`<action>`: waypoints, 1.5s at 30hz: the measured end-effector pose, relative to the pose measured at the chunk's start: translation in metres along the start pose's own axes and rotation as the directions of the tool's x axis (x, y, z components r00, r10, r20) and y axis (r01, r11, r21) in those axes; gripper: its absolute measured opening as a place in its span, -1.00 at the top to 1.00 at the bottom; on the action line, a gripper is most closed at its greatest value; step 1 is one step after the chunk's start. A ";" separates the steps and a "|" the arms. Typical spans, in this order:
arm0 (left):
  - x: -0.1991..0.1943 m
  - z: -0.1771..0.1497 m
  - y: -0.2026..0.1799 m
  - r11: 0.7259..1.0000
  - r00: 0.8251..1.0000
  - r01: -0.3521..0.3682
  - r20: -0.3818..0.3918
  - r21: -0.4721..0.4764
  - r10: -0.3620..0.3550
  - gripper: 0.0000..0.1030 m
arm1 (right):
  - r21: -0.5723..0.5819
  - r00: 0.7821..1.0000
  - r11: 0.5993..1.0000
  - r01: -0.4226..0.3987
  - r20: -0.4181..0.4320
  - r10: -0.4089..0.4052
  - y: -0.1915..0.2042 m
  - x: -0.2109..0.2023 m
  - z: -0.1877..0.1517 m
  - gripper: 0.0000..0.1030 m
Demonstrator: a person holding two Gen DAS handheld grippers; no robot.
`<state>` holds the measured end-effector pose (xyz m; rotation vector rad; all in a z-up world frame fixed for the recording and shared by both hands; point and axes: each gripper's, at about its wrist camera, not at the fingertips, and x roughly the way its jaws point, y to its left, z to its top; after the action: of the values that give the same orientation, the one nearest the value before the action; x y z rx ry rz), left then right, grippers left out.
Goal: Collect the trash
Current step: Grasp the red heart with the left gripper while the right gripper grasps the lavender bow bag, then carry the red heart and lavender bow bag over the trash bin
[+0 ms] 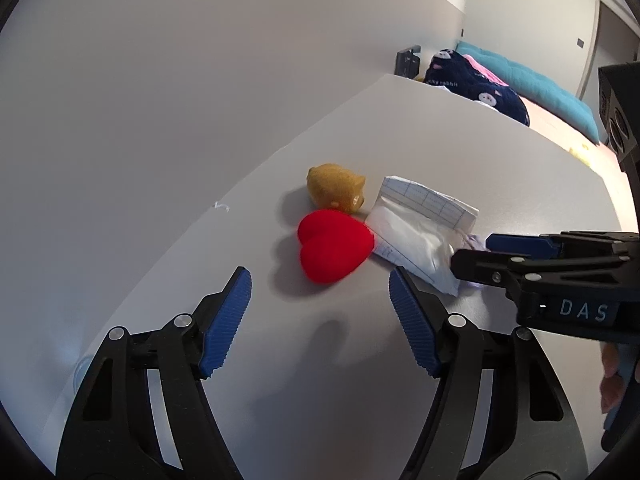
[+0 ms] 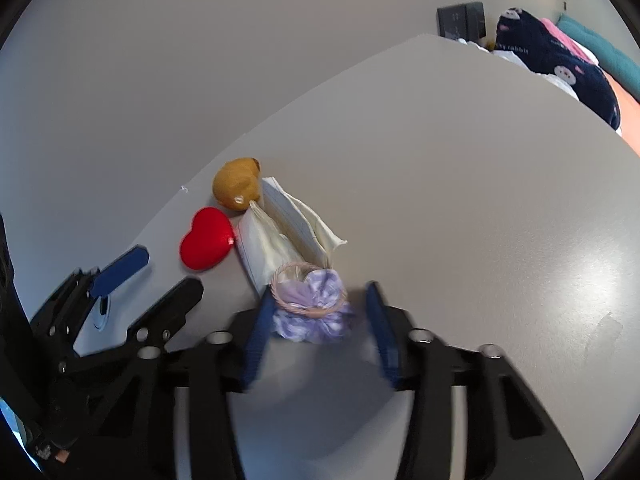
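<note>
A white paper bag (image 1: 420, 232) lies open on the grey table (image 1: 500, 160), also in the right wrist view (image 2: 280, 232). A lilac fabric scrunchie with a pink band (image 2: 310, 304) lies at the bag's mouth, between the open fingers of my right gripper (image 2: 318, 300). That gripper shows from the side in the left wrist view (image 1: 476, 254). A red heart plush (image 1: 334, 246) and a tan plush toy (image 1: 336, 188) lie left of the bag. My left gripper (image 1: 320, 284) is open and empty, just short of the heart.
The table (image 2: 480, 200) stands against a plain wall. Beyond its far edge is a bed with a navy patterned blanket (image 1: 480, 88), a teal pillow (image 1: 532, 76) and a black device (image 1: 408, 60). A small white scrap (image 1: 221, 206) lies near the wall.
</note>
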<state>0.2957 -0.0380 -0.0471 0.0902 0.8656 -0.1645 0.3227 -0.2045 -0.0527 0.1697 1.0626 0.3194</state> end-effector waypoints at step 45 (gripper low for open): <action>-0.071 -0.007 -0.101 0.995 0.997 0.037 0.059 0.092 -0.042 0.14 | 0.051 0.991 0.998 0.020 0.134 -0.027 -0.063 -0.115 -0.044 0.44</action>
<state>0.2265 -0.1288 0.0014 0.1522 0.7992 -0.2423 0.2440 -0.3035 0.0031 0.2199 0.9391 0.2568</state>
